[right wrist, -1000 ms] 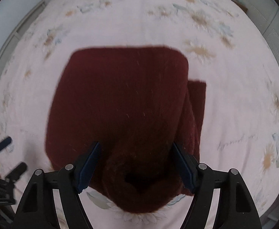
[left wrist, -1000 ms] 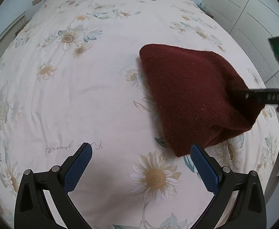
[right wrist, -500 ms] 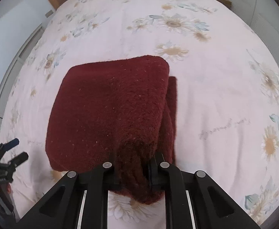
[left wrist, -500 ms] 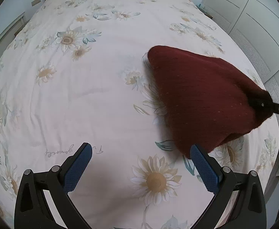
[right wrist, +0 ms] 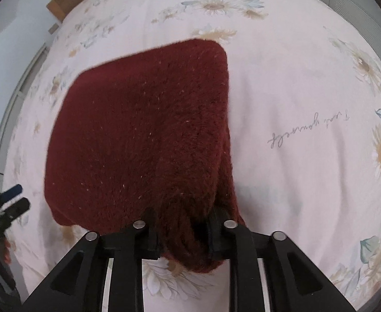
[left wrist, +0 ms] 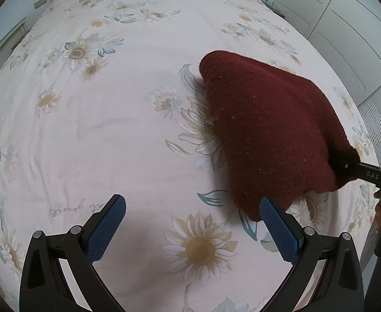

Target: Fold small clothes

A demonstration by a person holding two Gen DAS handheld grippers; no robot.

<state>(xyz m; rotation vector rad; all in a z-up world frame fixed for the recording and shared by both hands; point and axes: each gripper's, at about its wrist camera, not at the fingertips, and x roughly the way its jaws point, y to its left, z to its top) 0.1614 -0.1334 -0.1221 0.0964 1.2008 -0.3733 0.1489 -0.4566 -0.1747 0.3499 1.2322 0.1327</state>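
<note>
The right hand-held gripper (right wrist: 184, 230) pinches a bunched edge of the dark red knitted garment (right wrist: 143, 135), its jaws having just eased slightly apart around the wool. The garment lies on the floral bedsheet (left wrist: 112, 130), one side lifted. The left hand-held gripper (left wrist: 190, 227) hovers open and empty. Best to carry the edge low and even, so the layers land aligned.

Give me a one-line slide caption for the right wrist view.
Right gripper clamps the near edge of a dark red fuzzy knitted garment, lifting it off the floral bedsheet.
</note>
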